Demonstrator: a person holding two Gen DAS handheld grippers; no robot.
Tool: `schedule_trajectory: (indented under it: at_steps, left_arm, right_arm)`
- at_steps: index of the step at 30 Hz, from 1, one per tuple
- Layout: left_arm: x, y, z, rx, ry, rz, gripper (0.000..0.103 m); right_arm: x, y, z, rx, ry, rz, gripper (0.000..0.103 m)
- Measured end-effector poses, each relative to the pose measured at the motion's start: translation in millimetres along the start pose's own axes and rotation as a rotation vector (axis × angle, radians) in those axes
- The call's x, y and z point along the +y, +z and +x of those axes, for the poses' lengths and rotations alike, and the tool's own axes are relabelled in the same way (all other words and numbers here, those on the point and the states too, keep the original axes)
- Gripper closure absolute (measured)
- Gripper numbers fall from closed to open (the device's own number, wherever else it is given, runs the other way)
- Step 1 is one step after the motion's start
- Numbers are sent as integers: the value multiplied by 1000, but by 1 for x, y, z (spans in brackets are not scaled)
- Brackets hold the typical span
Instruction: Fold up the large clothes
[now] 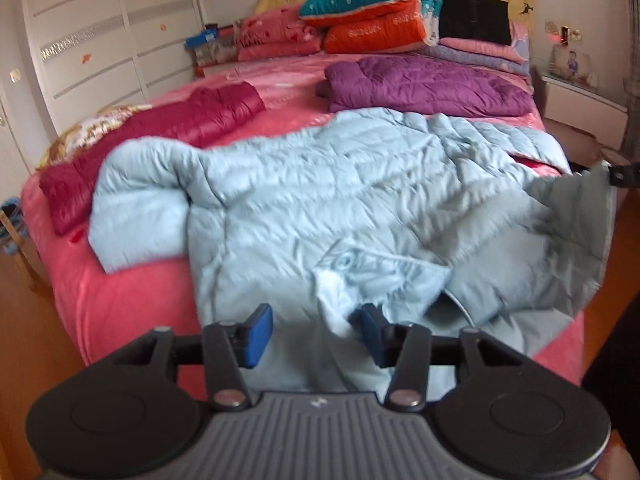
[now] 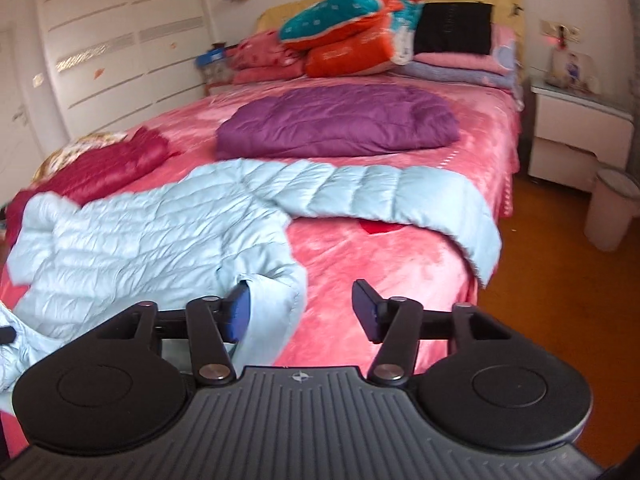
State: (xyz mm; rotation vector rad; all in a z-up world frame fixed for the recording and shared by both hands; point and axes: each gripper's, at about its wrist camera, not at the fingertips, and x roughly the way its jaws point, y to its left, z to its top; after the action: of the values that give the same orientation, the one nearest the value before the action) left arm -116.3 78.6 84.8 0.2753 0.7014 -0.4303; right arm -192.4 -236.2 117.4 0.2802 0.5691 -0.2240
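The light blue down jacket (image 1: 304, 200) lies spread across the pink bed (image 1: 132, 292), ahead of both pairs of fingers; the left gripper (image 1: 316, 334) is released, its blue pads apart, with the jacket's hem between them; the right gripper (image 2: 304, 312) is also spread wide, a jacket edge just beside its left pad; beyond the fingers lie a purple jacket (image 2: 340, 124) and a crimson jacket (image 1: 168, 136).
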Motion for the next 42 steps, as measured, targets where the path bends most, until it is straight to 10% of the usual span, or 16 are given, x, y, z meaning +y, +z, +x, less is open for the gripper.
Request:
schedule_trajectory:
  at_steps: [4, 29, 37, 42]
  left_arm:
    - [3, -14, -18, 12, -42, -20, 39]
    - [9, -45, 22, 205, 16, 1, 31]
    - [33, -17, 9, 71, -17, -147, 87]
    - [42, 11, -31, -57, -75, -231, 91]
  right_arm:
    - [-3, 2, 1, -17, -43, -8, 3]
    - [-33, 10, -26, -68, -204, 183, 0]
    - [-21, 7, -19, -54, -61, 185, 0]
    - [-18, 10, -26, -90, -49, 150, 0]
